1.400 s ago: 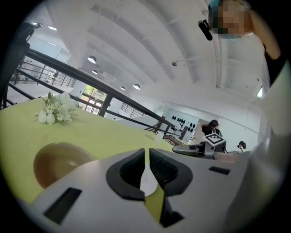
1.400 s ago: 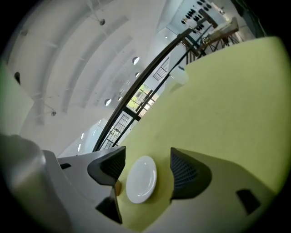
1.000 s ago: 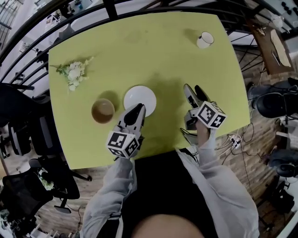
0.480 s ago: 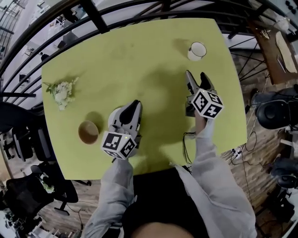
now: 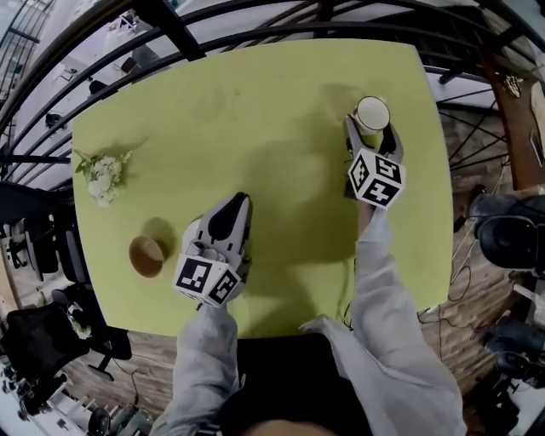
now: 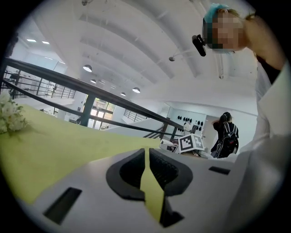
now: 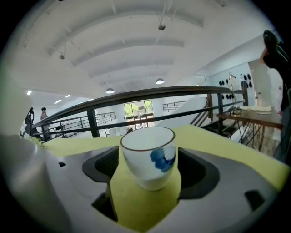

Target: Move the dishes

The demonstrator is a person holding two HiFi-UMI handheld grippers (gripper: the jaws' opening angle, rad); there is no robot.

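A white cup [image 5: 372, 111] with a blue mark [image 7: 149, 157] stands upright on the yellow-green table [image 5: 281, 102] at the far right. My right gripper [image 5: 372, 130] is open and straddles it, and its jaws have just been opening. A gap shows between the cup and each pad. My left gripper [image 5: 237, 204] lies low over the table's near middle with its jaws together, only a thin sliver of tabletop showing between them [image 6: 148, 157]. The white plate from earlier is not clearly visible, and I cannot tell whether it lies under the left gripper.
A brown bowl [image 5: 146, 255] sits near the table's front left. A small bunch of white flowers [image 5: 104, 174] lies at the left edge. A dark railing [image 5: 255, 21] runs behind the table. Chairs [image 5: 51, 332] and cables stand on the floor around it.
The right gripper travelled forward to the cup and now has it between its jaws. The left gripper slid forward over the spot where the plate lay, so the plate is no longer clearly seen.
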